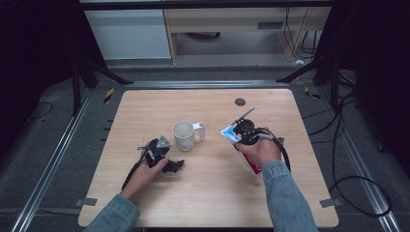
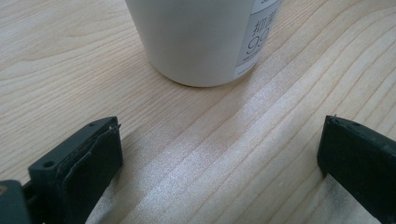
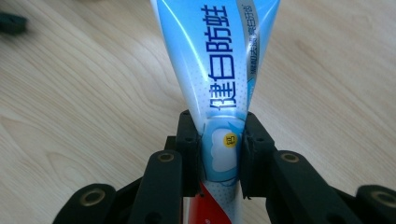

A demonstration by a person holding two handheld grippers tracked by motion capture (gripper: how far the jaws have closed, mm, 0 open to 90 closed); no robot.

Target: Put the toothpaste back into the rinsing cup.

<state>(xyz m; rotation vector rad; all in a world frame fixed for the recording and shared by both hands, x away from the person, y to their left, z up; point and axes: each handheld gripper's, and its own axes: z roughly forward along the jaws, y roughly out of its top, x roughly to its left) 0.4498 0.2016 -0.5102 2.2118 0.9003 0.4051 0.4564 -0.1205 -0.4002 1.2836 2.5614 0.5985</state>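
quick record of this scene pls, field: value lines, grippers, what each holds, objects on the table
surface: wooden table
left gripper: jaws open, holding nothing, aimed at the cup's base
right gripper: jaws shut on the toothpaste tube
toothpaste tube: blue and white with a red part, flat end pointing away from the hand
cup: white, upright, handle toward the right gripper, label on its side
cup position: mid-table, between the two grippers
small dark disc: on the table's far side
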